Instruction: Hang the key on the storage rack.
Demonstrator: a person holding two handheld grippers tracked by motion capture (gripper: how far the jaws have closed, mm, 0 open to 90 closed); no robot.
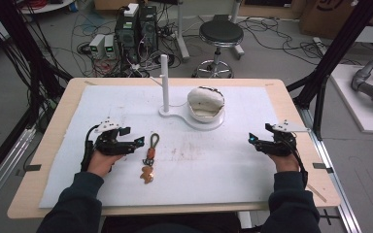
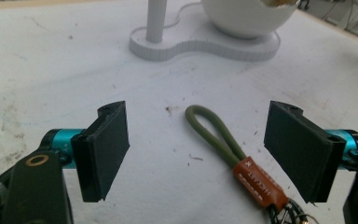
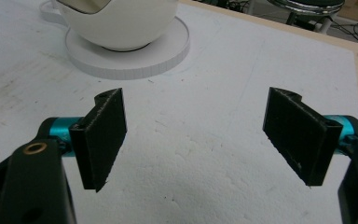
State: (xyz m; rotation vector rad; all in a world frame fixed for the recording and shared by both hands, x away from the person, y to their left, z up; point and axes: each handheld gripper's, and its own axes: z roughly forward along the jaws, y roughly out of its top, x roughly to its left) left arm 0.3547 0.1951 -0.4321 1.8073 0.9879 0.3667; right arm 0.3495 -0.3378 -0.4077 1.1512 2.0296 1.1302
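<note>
While the person's two hands rest low on the desk (image 1: 53, 145), the left claw (image 1: 135, 141) sits at the left side, spread wide and gripping nothing. Just beside it lies the keychain (image 1: 149, 160), flat on the white mat (image 1: 213, 165). In the left gripper view the green loop (image 2: 214, 133) of the keychain lies between the two black pads, nearer the right pad (image 2: 296, 151), and touches neither one. An orange tag (image 2: 260, 185) sits on the loop. It has small white letters on it, but they are too tiny and tilted for me to read surely. A little brown charm (image 1: 147, 174) hangs at the near end of the keychain.

Behind the keychain stands a white stand (image 1: 192, 119) with a tall thin post (image 1: 164, 80). A round white bowl (image 1: 205, 103) sits on the stand's round plate, to the right of the post. The mat between the keychain and the stand is bare, with some brown smudges.

Far over at the right side, the right claw (image 1: 254, 141) is spread wide too and grips nothing. It is near the right edge of the mat, well apart from the keychain. In the right gripper view only bare white mat lies between its pads, with the bowl beyond them to the left.

Past the desk, a black stool (image 1: 219, 41) and computer boxes (image 1: 136, 29) with cables stand on the floor.
</note>
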